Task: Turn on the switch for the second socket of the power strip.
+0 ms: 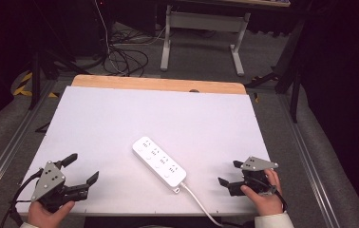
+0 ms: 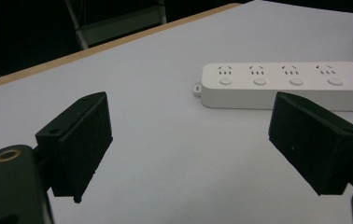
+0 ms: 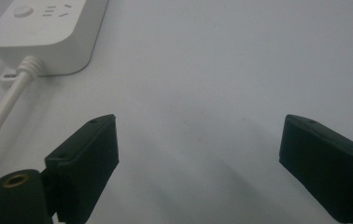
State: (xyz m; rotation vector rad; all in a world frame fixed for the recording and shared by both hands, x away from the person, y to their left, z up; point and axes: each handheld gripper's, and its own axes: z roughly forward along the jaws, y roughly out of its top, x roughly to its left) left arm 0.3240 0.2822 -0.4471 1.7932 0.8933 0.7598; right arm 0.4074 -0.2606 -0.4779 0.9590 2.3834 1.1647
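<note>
A white power strip (image 1: 159, 163) with several sockets and round buttons lies slantwise on the white table top (image 1: 120, 118), its white cable (image 1: 199, 203) running off the near edge. My left gripper (image 1: 82, 168) rests at the near left corner, open and empty, jaws pointing toward the strip. In the left gripper view the strip (image 2: 284, 84) lies ahead between the spread jaws. My right gripper (image 1: 230, 173) sits at the near right, open and empty. The right gripper view has the strip's cable end (image 3: 48, 32) at the upper left, with the cable (image 3: 2, 116) leading down.
A wooden edge (image 1: 158, 84) runs along the table's far side. Beyond it stand a white metal frame (image 1: 201, 33) and loose cables on the floor (image 1: 120, 57). Metal rails (image 1: 306, 156) flank the table. Bare white surface lies all around the strip.
</note>
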